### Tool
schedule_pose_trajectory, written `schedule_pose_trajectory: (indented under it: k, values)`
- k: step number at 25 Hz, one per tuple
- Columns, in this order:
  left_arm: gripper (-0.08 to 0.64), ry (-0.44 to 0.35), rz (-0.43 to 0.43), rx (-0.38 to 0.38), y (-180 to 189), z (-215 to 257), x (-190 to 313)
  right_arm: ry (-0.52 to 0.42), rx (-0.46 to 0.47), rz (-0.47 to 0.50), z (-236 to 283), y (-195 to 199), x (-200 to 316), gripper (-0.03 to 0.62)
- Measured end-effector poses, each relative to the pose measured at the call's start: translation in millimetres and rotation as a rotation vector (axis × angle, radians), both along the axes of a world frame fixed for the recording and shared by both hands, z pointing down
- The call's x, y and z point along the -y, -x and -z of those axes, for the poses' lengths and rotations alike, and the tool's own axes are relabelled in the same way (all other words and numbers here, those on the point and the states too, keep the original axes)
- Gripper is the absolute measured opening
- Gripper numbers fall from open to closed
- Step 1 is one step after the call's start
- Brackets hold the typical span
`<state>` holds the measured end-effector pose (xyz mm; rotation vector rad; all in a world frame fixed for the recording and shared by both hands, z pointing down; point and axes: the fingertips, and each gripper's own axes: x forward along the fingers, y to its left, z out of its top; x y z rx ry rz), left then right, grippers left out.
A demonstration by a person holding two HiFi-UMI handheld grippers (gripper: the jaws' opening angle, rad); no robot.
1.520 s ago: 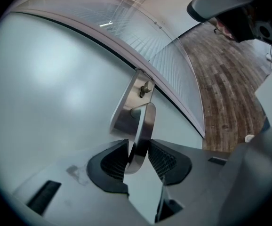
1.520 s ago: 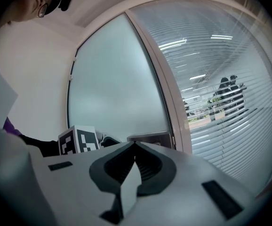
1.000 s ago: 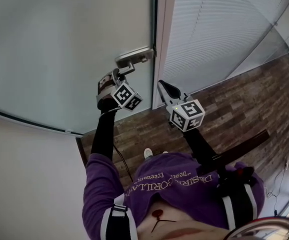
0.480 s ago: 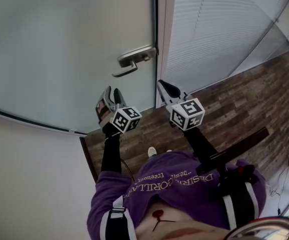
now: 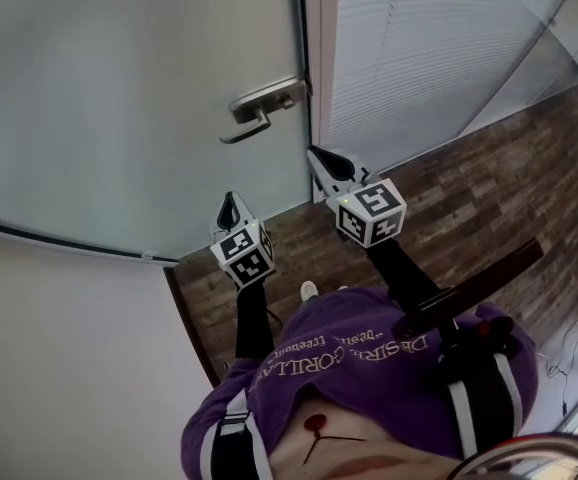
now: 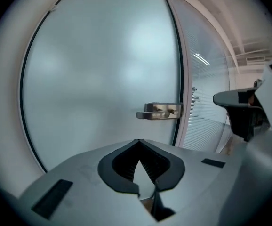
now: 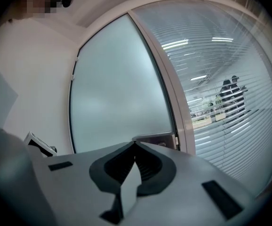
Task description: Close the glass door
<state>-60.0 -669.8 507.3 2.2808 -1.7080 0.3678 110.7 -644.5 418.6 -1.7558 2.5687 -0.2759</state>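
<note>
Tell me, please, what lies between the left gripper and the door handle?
Nothing: the left gripper, shut and empty, stands clear of the handle, with only the door's frosted glass behind the gap. The left gripper view shows it best.

An office: frosted glass door (image 5: 119,98), slatted blinds (image 5: 429,48) (strip lights (image 7: 176,44) beyond), wood-plank floor (image 5: 469,188).

— How does the left grey two-jaw gripper (image 5: 231,201) stand?
— Jaws together, nothing between them, on the black-sleeved left arm (image 5: 252,318).
— And the right grey two-jaw gripper (image 5: 316,154)?
— Also closed and empty, reaching farther out on the black-sleeved right arm (image 5: 399,273).
</note>
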Motion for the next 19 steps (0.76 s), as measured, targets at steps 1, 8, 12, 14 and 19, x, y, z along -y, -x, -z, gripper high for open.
schedule_pose_trajectory:
  k: [1,8,12,14,19]
  values:
    - [0.002,-0.005,-0.002,-0.011,-1,2,-3,-0.001,-0.003,0.0,0,1,-2,-0.003]
    - [0.002,-0.021,-0.062,0.107,-13,2,-19,-0.003,-0.026,0.004,5,5,-10,-0.003]
    - [0.002,-0.016,-0.071,0.122,-18,-4,-11,-0.001,-0.032,0.004,0,3,-2,-0.004]
    - [0.002,-0.015,-0.07,0.128,-18,-7,-9,0.002,-0.035,0.002,-3,2,-1,-0.003]
    - [0.002,-0.019,-0.071,0.118,-15,-17,-15,0.0,-0.043,-0.001,-5,5,-8,-0.003]
